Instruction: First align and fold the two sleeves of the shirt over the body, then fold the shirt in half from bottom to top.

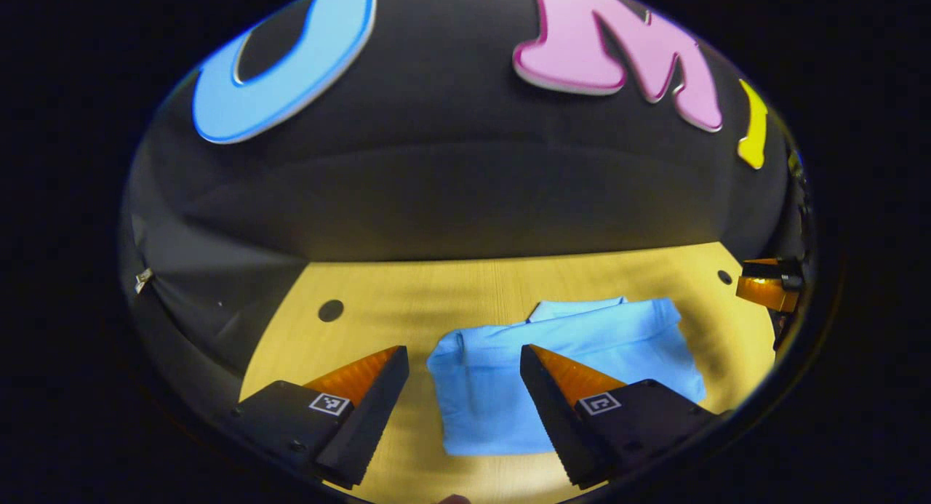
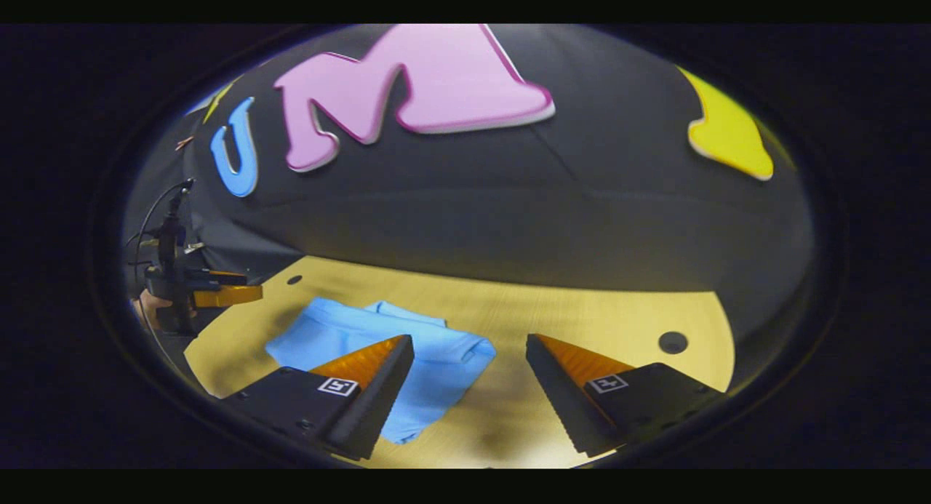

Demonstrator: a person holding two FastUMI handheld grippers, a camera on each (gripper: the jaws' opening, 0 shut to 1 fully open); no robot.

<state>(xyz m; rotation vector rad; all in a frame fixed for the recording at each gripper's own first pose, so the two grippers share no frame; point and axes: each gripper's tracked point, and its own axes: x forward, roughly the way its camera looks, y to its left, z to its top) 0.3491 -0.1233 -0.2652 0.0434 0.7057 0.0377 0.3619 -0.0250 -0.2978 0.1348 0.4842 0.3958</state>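
Your left gripper (image 1: 464, 358) and right gripper (image 2: 470, 348) both gape wide, holding nothing, above the folded blue shirt (image 1: 509, 373) on the table (image 1: 407, 293)

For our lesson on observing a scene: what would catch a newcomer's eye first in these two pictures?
First, the light blue shirt, lying folded into a compact block on the yellow wooden table. Next, the left gripper held open above the shirt's near edge. In the right gripper view, the right gripper is open too, with the shirt to its left.
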